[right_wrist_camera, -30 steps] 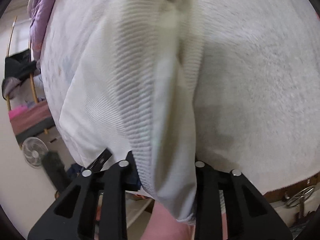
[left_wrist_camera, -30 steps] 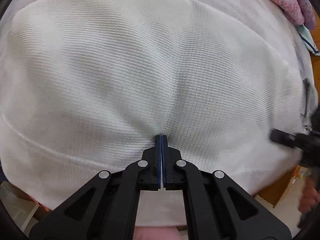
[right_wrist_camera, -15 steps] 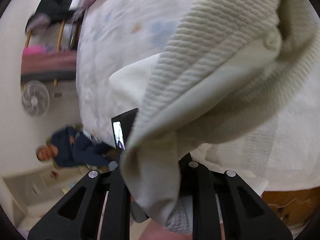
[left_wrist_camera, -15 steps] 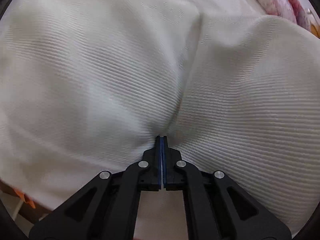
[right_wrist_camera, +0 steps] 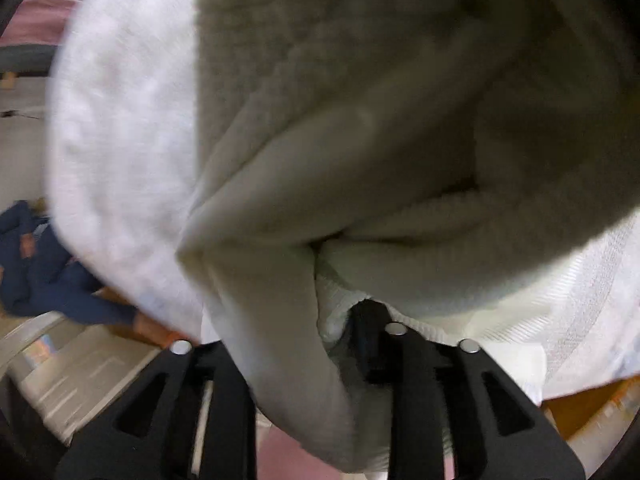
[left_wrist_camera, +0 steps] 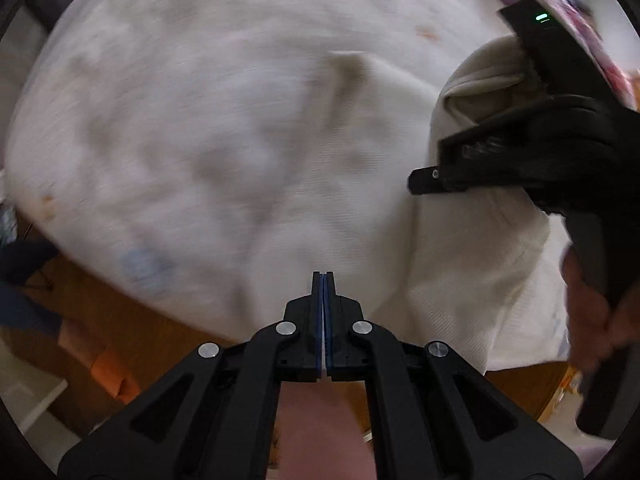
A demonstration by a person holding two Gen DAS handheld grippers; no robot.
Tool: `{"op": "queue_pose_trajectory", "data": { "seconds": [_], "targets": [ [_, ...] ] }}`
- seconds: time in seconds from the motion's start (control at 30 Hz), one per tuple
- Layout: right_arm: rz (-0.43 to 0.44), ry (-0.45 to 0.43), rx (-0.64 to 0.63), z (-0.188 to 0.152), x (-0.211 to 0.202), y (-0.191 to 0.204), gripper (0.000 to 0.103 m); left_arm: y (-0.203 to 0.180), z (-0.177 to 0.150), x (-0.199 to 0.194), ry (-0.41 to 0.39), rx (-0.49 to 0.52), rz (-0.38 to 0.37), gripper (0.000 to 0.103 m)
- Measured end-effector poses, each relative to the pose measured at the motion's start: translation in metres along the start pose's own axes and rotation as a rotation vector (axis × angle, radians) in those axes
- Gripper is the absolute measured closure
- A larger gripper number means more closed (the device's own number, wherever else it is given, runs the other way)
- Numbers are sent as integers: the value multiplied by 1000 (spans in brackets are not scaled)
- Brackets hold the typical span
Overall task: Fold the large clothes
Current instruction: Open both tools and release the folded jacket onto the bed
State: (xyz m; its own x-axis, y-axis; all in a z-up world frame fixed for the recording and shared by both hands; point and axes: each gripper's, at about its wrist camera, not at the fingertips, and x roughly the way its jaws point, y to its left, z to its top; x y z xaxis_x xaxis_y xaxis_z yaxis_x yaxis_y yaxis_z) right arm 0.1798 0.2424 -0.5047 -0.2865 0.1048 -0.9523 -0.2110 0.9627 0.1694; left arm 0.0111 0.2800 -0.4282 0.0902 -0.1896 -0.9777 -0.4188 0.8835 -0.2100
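Sweater (right_wrist_camera: 360,128) bunches between the right gripper's (right_wrist_camera: 320,344) opening jaws near the bed's (left_wrist_camera: 200,140) edge; the left gripper (left_wrist_camera: 323,280) hovers clenched, empty.

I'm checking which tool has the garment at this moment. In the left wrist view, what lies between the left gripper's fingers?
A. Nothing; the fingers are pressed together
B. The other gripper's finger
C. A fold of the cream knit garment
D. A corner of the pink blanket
A: the left gripper shows its blue pads pressed together with no cloth between them, while the cream knit garment bunches at the right gripper.
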Motion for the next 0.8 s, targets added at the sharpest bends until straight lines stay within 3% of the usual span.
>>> {"op": "queue_pose_trajectory", "data": {
  "seconds": [0.07, 0.13, 0.23, 0.33, 0.37, 0.4, 0.43, 0.47, 0.57, 0.67, 0.73, 0.8],
  "targets": [
    [66, 19, 65, 0, 7, 6, 46, 25, 3, -7, 24, -37, 26, 101],
    [257, 79, 172, -1, 13, 5, 9, 53, -3, -19, 35, -60, 47, 100],
    [396, 112, 207, -3, 16, 0, 9, 75, -2, -32, 34, -89, 79, 100],
    [824, 270, 264, -11, 23, -8, 9, 81, 8, -38, 18, -116, 82, 99],
    [932, 322, 289, -14, 25, -3, 10, 79, 13, -40, 10, -113, 87, 96],
    [984, 350, 306, -20, 23, -6, 10, 76, 21, -42, 4, -101, 97, 96],
    [963, 342, 299, -24, 20, -10, 10, 72, 23, -46, -1, -91, 103, 96],
    [885, 287, 264, -26, 6, -21, 10, 66, 27, -53, -9, -76, 105, 96],
    [726, 70, 213, -41, -37, -55, 12, 33, 47, -54, -41, 0, 68, 96],
    [502, -144, 207, -50, -71, -102, 39, -19, 65, -54, -55, 141, 0, 96],
    [355, -213, 206, -52, -84, -131, 74, -67, 85, -45, -69, 224, -77, 96],
    [273, -245, 234, -48, -82, -160, 86, -103, 108, -31, -82, 249, -146, 96]
  ]
}}
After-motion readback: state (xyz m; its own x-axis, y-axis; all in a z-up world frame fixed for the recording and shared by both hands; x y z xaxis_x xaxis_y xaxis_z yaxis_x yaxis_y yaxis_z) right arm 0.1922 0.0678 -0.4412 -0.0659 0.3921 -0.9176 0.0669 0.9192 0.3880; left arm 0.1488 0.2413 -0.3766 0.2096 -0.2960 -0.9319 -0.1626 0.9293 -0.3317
